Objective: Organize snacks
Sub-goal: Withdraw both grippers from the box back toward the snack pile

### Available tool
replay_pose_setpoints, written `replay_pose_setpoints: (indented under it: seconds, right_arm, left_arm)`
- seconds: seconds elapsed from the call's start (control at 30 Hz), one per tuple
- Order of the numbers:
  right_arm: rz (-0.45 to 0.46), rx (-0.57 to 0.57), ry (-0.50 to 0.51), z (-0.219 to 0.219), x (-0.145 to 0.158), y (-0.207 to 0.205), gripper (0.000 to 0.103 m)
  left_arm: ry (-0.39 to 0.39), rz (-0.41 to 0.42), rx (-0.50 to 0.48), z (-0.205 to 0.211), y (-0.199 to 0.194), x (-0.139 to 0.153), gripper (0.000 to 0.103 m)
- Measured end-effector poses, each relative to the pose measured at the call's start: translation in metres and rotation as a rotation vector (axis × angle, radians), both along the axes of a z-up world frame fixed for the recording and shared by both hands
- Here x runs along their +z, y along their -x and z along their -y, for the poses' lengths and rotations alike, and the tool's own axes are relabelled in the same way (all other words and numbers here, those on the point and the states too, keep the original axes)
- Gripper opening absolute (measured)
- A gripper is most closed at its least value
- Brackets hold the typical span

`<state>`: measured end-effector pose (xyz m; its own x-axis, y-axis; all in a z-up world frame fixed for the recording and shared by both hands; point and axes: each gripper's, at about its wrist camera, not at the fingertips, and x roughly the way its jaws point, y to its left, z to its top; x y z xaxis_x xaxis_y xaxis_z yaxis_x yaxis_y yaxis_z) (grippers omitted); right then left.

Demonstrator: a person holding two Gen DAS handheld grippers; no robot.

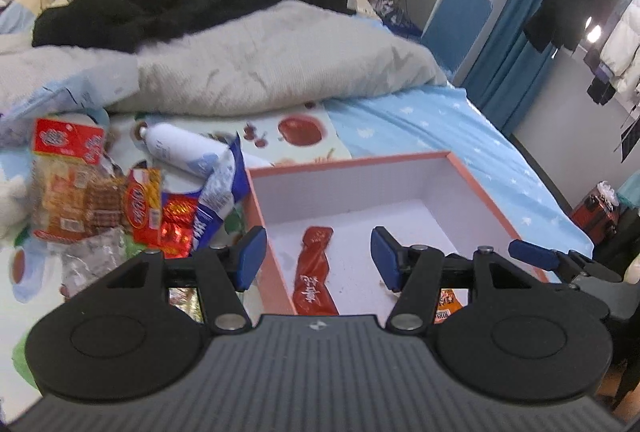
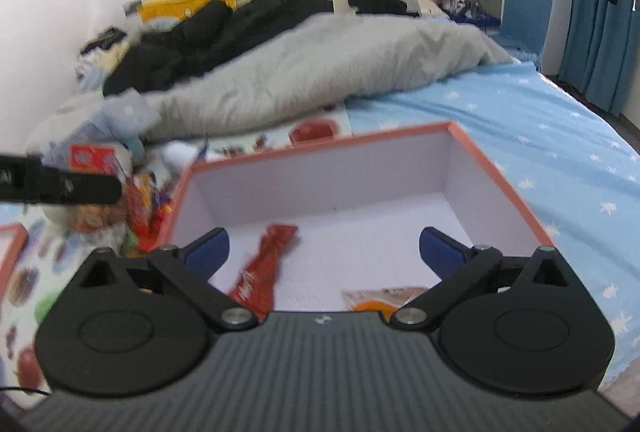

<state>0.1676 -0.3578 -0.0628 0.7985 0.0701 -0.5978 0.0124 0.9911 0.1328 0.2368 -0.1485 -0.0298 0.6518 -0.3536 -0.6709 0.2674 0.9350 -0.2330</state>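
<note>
The box (image 1: 472, 168), open-topped with a pink rim, sits on the bed (image 1: 420, 128). Two snacks lie on its floor: a red packet (image 1: 314, 272) near the left wall and an orange packet (image 2: 380, 298) toward the near right. The task appears only begun, since the pile (image 1: 100, 200) of wrappers, biscuit packs and a white bottle (image 1: 180, 148) remains on the bed just left of the box.

The left gripper (image 1: 318, 258) hovers over the box's left wall, tilted downward, its jaws partly open and holding nothing; the red packet lies below, between them. The right gripper (image 2: 324, 252) hangs over the box interior, also tilted downward, its jaws spread wide and empty. Both hands thus seem free for the next pick from the pile.
</note>
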Motion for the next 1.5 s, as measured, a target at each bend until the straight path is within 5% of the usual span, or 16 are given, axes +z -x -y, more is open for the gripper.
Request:
replay_pose_setpoints:
  seconds: [0.37,0.73,1.5]
  right_arm:
    - [0.108,0.051,-0.010,-0.028,0.040,0.023,0.103]
    - [0.162,0.117,0.009,-0.070,0.060,0.045,0.103]
    - [0.094,0.221,0.013,-0.144,0.025,0.082,0.103]
  left_arm:
    - [-0.015,0.110,0.025,-0.037,0.039,0.034,0.063]
    - [-0.021,0.154,0.055,-0.074,0.069,0.038,0.064]
    - [-0.009,0.102,0.144,-0.147,0.110,-0.002,0.066]
